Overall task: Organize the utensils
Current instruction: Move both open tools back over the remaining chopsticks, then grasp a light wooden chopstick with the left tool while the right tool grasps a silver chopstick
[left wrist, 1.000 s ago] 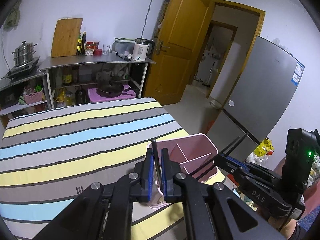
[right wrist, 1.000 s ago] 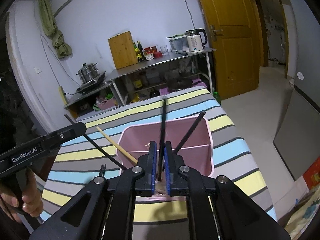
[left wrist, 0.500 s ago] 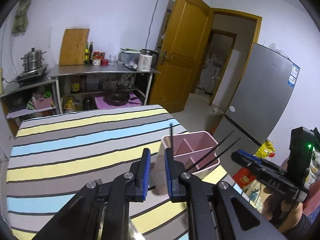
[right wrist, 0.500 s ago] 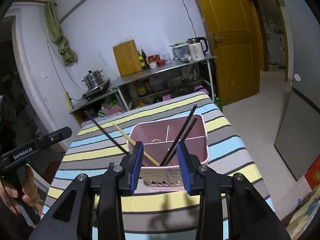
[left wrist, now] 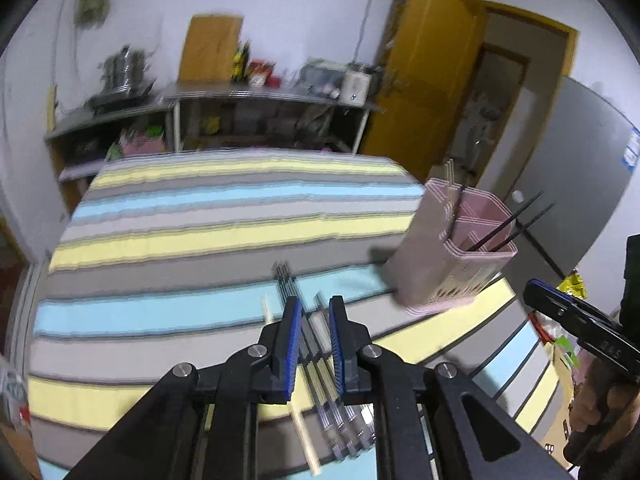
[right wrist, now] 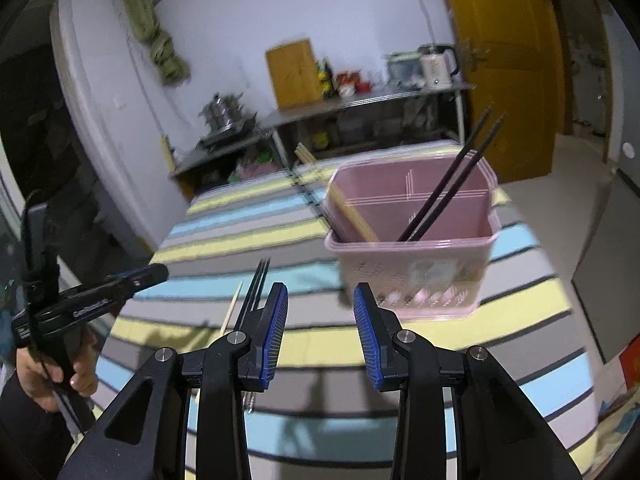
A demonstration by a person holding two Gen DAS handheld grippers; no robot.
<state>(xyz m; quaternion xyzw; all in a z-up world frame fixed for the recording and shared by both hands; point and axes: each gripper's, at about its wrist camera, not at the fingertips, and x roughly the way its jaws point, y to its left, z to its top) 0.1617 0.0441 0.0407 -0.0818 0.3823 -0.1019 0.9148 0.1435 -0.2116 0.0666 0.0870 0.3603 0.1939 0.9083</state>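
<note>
A pink divided utensil holder (left wrist: 452,256) (right wrist: 412,248) stands near the table's right edge. Two black chopsticks (right wrist: 452,192) and a wooden chopstick (right wrist: 352,212) lean in it. More black chopsticks (left wrist: 288,284) (right wrist: 254,292) and a wooden chopstick (left wrist: 304,436) (right wrist: 232,308) lie on the striped tablecloth. My left gripper (left wrist: 314,336) is open and empty, low over the lying chopsticks. My right gripper (right wrist: 320,320) is open and empty, short of the holder; it also shows in the left wrist view (left wrist: 576,320). The left gripper shows in the right wrist view (right wrist: 96,296).
The table (left wrist: 200,240) carries a yellow, blue and grey striped cloth. A metal shelf (left wrist: 260,96) with pots, bottles and a kettle stands behind it. A yellow door (left wrist: 424,76) and a grey fridge (left wrist: 568,168) are to the right.
Both grippers have let go of their black chopsticks, which now stand in the holder, opened and pulled back. The left gripper has dropped over the chopsticks lying on the cloth.
</note>
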